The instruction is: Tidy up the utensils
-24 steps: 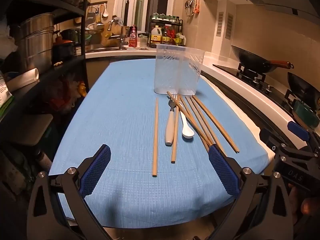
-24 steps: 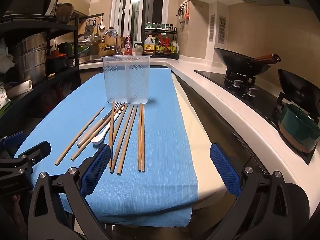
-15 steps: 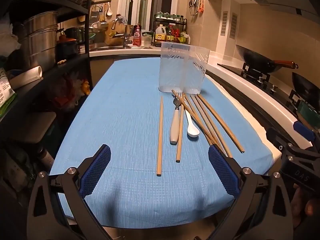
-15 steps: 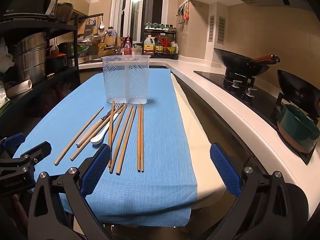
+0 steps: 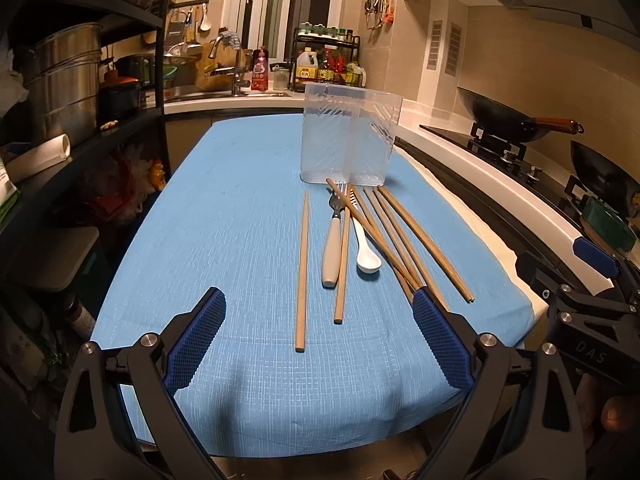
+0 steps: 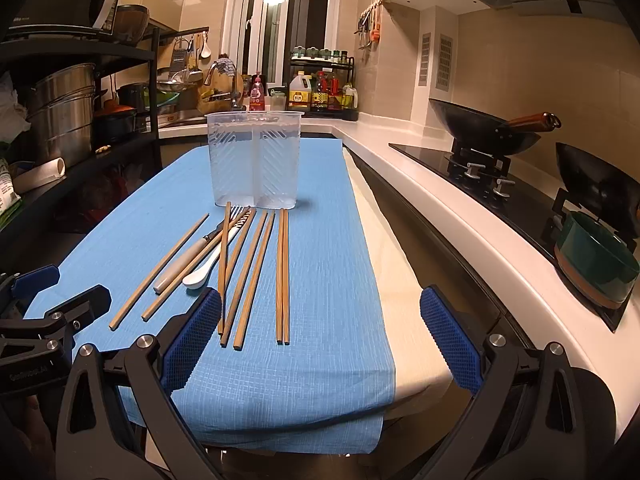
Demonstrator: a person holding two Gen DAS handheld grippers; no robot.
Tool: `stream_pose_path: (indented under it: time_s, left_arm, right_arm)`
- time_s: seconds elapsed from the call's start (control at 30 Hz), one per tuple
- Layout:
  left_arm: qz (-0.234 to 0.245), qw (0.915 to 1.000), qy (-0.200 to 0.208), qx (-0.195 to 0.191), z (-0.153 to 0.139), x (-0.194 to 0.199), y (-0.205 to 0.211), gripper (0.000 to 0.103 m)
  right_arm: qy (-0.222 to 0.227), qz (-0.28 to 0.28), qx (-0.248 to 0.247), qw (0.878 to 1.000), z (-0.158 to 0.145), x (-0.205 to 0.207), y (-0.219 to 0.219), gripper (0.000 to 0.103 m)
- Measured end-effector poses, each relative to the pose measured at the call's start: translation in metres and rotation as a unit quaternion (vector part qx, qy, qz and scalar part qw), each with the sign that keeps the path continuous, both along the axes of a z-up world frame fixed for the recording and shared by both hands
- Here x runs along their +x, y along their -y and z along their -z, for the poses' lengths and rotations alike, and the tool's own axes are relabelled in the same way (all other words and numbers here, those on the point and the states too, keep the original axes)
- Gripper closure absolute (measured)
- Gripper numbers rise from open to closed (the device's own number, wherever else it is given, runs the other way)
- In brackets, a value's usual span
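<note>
A clear two-compartment plastic holder [image 5: 350, 138] [image 6: 254, 162] stands empty on the blue cloth [image 5: 240, 220] [image 6: 328, 264]. In front of it lie several wooden chopsticks [image 5: 303, 268] [image 6: 282, 272], a white-handled fork [image 5: 332, 248] [image 6: 182, 262] and a white spoon [image 5: 366, 254] [image 6: 200, 276]. My left gripper [image 5: 316, 336] is open and empty above the cloth's near edge, short of the utensils. My right gripper [image 6: 320, 330] is open and empty, to the right of the chopstick ends.
A black shelf rack with steel pots [image 5: 68, 80] stands on the left. A stove with woks [image 6: 492, 128] and a green pot [image 6: 596, 264] lines the white counter on the right. A sink and bottles [image 5: 316, 68] sit at the back.
The left gripper has moved slightly, so the utensils sit a little higher and further left in its view. The right gripper has barely moved. Both stay open.
</note>
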State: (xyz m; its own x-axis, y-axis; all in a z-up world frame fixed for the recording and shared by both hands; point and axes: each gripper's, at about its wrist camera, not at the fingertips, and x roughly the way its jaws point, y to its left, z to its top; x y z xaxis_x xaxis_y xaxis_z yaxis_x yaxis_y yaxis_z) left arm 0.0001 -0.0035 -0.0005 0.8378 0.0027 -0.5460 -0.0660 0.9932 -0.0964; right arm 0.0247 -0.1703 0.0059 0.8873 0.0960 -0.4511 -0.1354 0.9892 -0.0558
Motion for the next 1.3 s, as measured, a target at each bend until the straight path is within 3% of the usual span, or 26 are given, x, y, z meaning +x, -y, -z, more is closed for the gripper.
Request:
stream_pose_path:
  time_s: [1.3]
  left_arm:
    - [0.011, 0.9999, 0.01, -0.009, -0.0033, -0.0025, 0.0072, 0.012]
  right_arm:
    - [0.0, -0.002, 0.002, 1.0, -0.0009, -0.001, -0.0039, 0.005]
